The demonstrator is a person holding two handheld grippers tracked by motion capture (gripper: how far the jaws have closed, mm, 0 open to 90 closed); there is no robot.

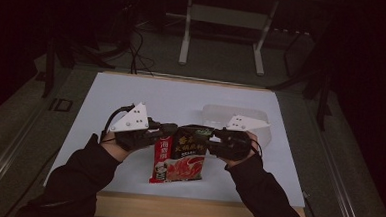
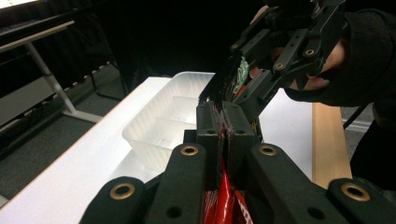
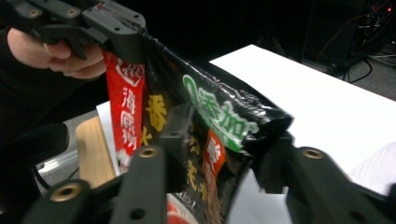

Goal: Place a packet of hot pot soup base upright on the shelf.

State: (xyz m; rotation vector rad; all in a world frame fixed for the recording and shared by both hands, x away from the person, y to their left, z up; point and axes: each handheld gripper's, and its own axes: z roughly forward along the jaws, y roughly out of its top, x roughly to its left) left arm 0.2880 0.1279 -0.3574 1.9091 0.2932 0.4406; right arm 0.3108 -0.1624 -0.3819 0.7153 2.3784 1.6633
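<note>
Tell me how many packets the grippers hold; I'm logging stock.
1: a red-and-black packet, held up between the left gripper and right gripper, beside the tub. Another behind it can't be excluded.

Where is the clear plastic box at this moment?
In the high view, the clear plastic box stands on the white table, right of the middle, just behind the right gripper and the food packet held between both grippers.

Black long sleeves (image 1: pixel 77 177) cover both forearms — each black gripper has brass-coloured rivets (image 2: pixel 189 150), a white three-cornered plate (image 1: pixel 133 118) and a thin black cable (image 1: pixel 111 119).
</note>
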